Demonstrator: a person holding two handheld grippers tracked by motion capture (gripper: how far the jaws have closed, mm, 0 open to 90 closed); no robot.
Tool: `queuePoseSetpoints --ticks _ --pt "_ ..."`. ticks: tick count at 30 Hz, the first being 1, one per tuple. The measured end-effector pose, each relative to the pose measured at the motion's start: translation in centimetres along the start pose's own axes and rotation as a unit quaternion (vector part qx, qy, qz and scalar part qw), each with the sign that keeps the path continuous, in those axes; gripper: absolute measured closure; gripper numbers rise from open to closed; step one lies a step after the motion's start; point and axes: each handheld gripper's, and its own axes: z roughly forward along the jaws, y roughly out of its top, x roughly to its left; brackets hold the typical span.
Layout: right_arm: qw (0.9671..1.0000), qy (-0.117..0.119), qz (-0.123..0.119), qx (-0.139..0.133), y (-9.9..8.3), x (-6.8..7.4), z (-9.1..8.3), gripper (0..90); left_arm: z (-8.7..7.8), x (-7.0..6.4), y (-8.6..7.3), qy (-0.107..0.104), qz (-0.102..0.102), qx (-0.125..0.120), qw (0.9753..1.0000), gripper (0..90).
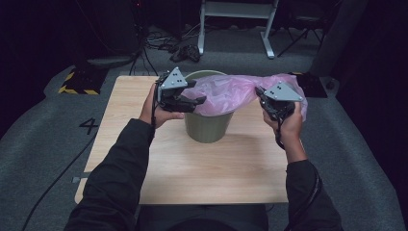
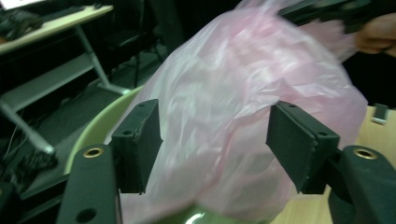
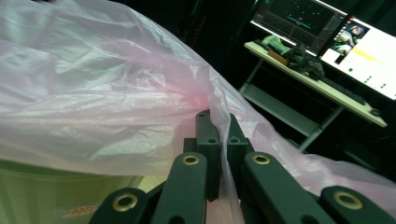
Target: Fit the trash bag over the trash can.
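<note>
While the round olive-green plastic bin [image 1: 208, 126] stands upright near the middle of the pale wood-grain tabletop [image 1: 192, 173], the thin, translucent pink plastic bag [image 1: 226, 91] lies draped over its mouth and stretches off to your right side; the bag's left part sits on and inside the rim, its right part is drawn out past the rim and held in the air. Your right gripper [image 3: 220, 135] has its two black jaws pressed together on a fold of the pink film; in the right gripper view the film passes between the closed jaws and spreads away to the left, above the bin's green wall [image 3: 46, 186]. Your left gripper [image 2: 212, 140] stands with its jaws spread wide; in the left gripper view the bag bulges in the gap between them, but the pictures do not settle whether either pad touches the film; the bin's rim [image 2: 100, 126] curves just behind the left jaw. In the high view the left gripper [image 1: 192, 102] sits at the bin's left rim, the right gripper [image 1: 274, 103] well to the right of the bin, with the bag spanning between the two; both of your hands hold the grippers above the tabletop.
</note>
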Motion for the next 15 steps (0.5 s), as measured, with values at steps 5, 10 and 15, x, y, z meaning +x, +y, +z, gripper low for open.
queuePoseSetpoints --ticks 5,10,15 --pt "1.0 0.005 0.006 -0.004 0.2 0.0 0.3 89.8 1.8 0.3 0.5 0.041 0.003 0.049 0.9979 44.1" --pt "1.0 0.004 0.004 -0.007 0.5 0.3 0.5 89.7 3.4 0.5 0.7 0.045 0.012 0.083 0.9955 54.1" --pt "1.0 0.0 -0.007 0.0 0.6 0.7 0.8 89.7 3.1 1.6 0.5 0.066 0.019 0.102 0.9924 41.8"
